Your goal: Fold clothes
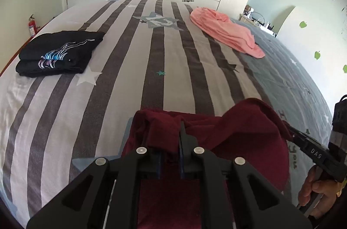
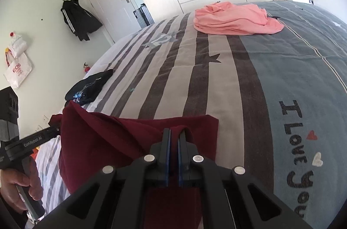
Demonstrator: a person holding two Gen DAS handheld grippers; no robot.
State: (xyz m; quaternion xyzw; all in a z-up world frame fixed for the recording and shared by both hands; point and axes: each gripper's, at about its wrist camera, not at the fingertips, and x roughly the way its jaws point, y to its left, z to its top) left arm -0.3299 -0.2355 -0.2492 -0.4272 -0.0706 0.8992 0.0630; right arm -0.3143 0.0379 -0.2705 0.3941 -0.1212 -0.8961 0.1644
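Both the left claw (image 1: 173, 142) and right claw (image 2: 174, 142) pinch the soft, limp maroon garment (image 1: 245, 133) at its upper edge, draped at six o'clock over the bed (image 1: 173, 60), likely sagging between grips.

- Left black two-finger gripper (image 1: 171, 138): fingers pinched nearly together with a fold of the dark red cloth garment (image 1: 238, 131) caught between the blue pads, pointing forward.
- Right black two-finger gripper (image 2: 174, 138): same deal, fingers closed on an edge of that fabric.
- The bare right hand (image 1: 314, 190) is wrapped round its handle; the bare left hand (image 2: 19, 185) grips its own handle too.
- Both grippers sit side by side, angled in toward each other.
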